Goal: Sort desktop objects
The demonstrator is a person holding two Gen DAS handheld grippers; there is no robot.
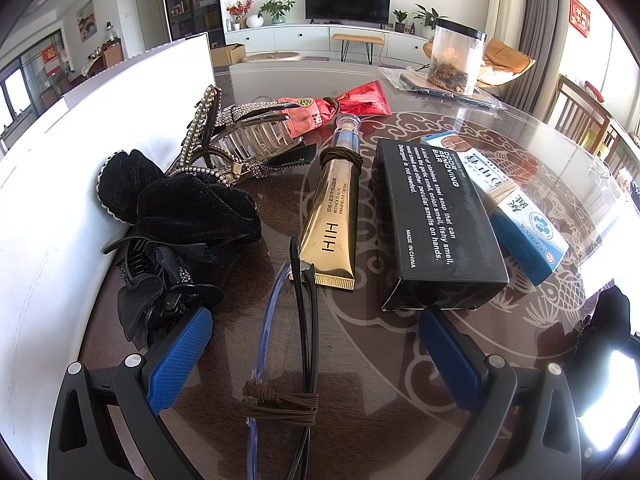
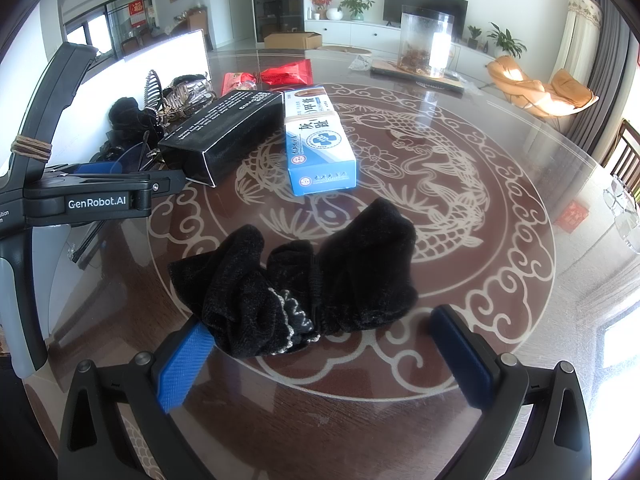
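Observation:
My left gripper (image 1: 316, 328) stands open over folded glasses (image 1: 298, 332) bound with a brown elastic. Beyond them lie a gold tube (image 1: 332, 216), a black box (image 1: 432, 220) and a blue-white medicine box (image 1: 516, 216). A red packet (image 1: 340, 106) lies further back. Black velvet bows and rhinestone hair clips (image 1: 192, 200) pile against the white board. In the right wrist view my right gripper (image 2: 320, 344) is open, its fingers on either side of a black velvet bow (image 2: 316, 276) resting on the glass table. The left gripper's body (image 2: 80, 196) shows at the left.
A white board (image 1: 60, 180) stands along the left edge of the table. A clear jar (image 2: 426, 42) on a flat pad sits at the far side. The round glass tabletop (image 2: 500, 240) has a fish pattern. Chairs stand at the right.

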